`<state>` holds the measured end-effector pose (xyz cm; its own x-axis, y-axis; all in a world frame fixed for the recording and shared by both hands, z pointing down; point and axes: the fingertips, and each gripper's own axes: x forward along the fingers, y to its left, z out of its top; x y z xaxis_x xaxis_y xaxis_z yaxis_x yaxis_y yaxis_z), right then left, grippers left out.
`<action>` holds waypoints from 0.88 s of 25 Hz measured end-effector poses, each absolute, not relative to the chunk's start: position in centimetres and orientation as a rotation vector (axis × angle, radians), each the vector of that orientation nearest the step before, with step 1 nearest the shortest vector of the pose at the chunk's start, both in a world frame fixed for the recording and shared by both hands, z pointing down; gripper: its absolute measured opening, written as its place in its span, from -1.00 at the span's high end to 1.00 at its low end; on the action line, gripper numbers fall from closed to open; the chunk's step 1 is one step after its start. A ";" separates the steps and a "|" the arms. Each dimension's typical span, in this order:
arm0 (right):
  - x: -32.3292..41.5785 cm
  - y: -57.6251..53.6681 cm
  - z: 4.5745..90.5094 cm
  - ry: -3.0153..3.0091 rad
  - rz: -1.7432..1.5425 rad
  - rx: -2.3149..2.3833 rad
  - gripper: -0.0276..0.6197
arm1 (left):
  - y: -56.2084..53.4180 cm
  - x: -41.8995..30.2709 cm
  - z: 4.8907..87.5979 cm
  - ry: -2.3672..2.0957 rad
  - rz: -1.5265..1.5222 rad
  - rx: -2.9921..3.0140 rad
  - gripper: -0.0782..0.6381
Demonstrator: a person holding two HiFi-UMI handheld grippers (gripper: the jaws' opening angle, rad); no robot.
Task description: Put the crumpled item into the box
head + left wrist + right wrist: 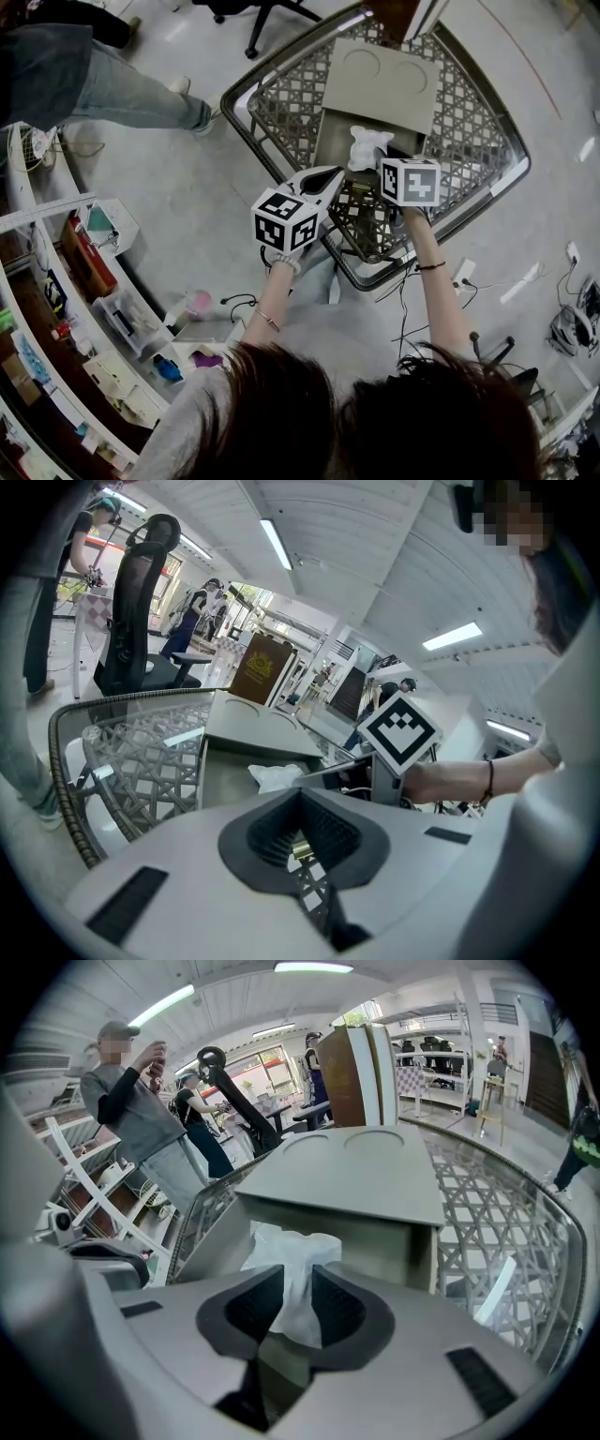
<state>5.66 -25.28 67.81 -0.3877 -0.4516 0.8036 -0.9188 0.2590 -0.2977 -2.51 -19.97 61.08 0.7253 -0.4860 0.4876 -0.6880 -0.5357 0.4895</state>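
The crumpled item is a white tissue [368,147] [291,1251]. It sticks up out of my right gripper [367,167] [298,1277], whose pads touch it on both sides across a narrow gap. The tissue hangs over the open grey box [375,89] [356,1176], just in front of its raised flap. The box lies inside a wire mesh cart [469,141]. My left gripper [330,175] [300,797] hovers over the cart's near rim, left of the right one, with its tips together and nothing between them. In the left gripper view the tissue [275,776] shows above the box floor [234,775].
A person in jeans [122,94] stands at the far left of the cart. Shelves with bins and small goods [84,281] line the left side. An office chair base [262,19] is beyond the cart. Cables and a power strip [464,272] lie on the floor at right.
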 end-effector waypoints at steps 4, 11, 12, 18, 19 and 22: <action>5.8 -25.4 67.6 -1.952 1.057 1.261 0.50 | -20.0 -2.4 60.9 -0.881 0.380 2.252 0.73; 6.2 -25.3 66.7 -1.953 1.027 1.296 0.45 | -19.9 -2.3 60.1 -0.878 0.372 2.267 0.73; 6.3 -25.3 66.5 -1.956 1.028 1.302 0.45 | -19.9 -2.3 60.0 -0.879 0.372 2.271 0.73; 6.4 -24.7 64.9 -2.002 0.974 1.286 0.66 | -19.8 -2.5 58.8 -0.892 0.370 2.295 0.73; 6.4 -24.6 64.6 -2.015 0.962 1.279 0.71 | -19.9 -2.5 58.6 -0.893 0.369 2.300 0.73; 6.2 -24.4 63.3 -2.061 0.942 1.265 0.79 | -19.9 -2.4 57.7 -0.895 0.361 2.320 0.73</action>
